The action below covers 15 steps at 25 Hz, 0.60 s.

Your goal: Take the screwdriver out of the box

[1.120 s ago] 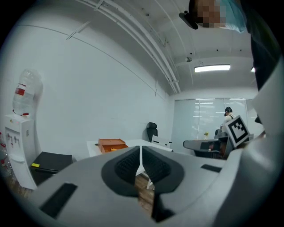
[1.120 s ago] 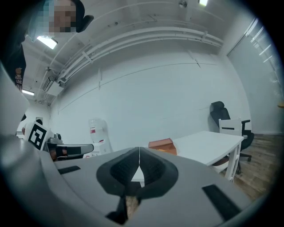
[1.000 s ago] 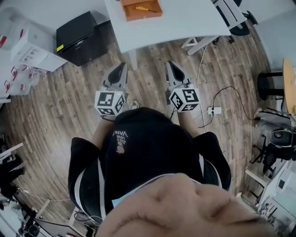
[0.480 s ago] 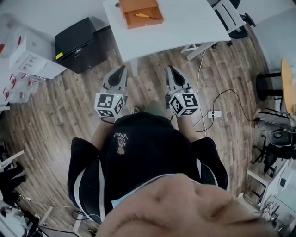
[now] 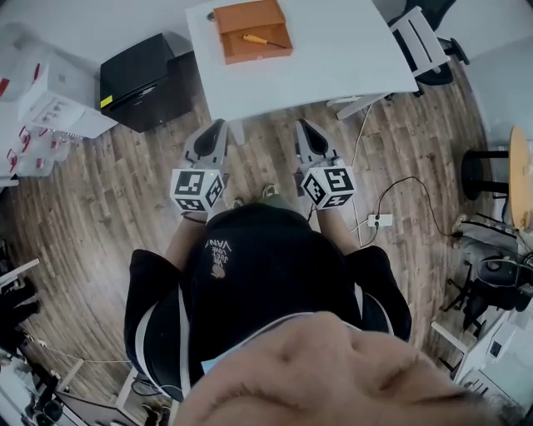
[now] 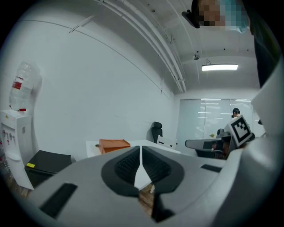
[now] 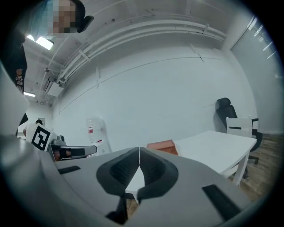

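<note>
It was an office-like workroom: a white desk (image 5: pixel 333 50) stood on wood-plank flooring (image 5: pixel 108 191), with a black swivel chair (image 7: pixel 223 108) against a bare white wall. There was a water dispenser (image 6: pixel 15 128) with its bottle on top, a glazed partition (image 6: pixel 208 119) under strip lighting (image 6: pixel 219 68), and a power strip (image 5: pixel 376 220) with cables on the floor.

white table (image 5: pixel 350 50), orange box (image 5: pixel 246 15) on it

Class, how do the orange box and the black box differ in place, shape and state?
The orange box lies on the white table; the black box stands on the wooden floor beside it. The orange box is open on top with a screwdriver inside; the black box shows a closed top. The orange box looks shallow, the black box bulkier. Both are rectangular.
</note>
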Each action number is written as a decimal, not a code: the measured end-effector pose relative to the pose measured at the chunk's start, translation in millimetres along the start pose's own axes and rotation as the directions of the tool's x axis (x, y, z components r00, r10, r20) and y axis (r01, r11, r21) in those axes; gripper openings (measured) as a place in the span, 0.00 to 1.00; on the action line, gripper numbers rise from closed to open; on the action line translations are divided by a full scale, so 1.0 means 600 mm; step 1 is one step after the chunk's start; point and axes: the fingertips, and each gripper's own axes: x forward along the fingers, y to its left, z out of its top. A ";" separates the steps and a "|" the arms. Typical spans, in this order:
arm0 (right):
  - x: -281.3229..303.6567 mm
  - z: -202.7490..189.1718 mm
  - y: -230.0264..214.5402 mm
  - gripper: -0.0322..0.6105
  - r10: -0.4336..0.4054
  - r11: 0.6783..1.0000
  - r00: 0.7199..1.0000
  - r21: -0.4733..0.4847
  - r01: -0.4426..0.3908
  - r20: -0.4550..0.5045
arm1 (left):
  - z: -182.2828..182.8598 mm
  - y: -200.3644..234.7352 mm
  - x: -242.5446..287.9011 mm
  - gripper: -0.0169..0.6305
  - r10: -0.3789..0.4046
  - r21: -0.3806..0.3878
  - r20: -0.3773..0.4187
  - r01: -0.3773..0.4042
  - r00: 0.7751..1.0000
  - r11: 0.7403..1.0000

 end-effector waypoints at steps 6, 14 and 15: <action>0.032 0.008 -0.040 0.07 0.070 0.998 0.997 -0.008 -0.070 -0.021 | 0.000 -0.004 0.039 0.07 0.067 -0.017 0.005 -0.067 0.998 0.998; 0.061 0.013 -0.088 0.07 0.151 0.988 0.988 -0.006 -0.152 -0.032 | -0.001 -0.024 0.079 0.07 0.138 -0.020 0.015 -0.138 0.990 0.990; 0.065 0.012 -0.091 0.07 0.157 0.988 0.987 -0.005 -0.157 -0.035 | -0.003 -0.025 0.082 0.07 0.144 -0.023 0.012 -0.144 0.990 0.989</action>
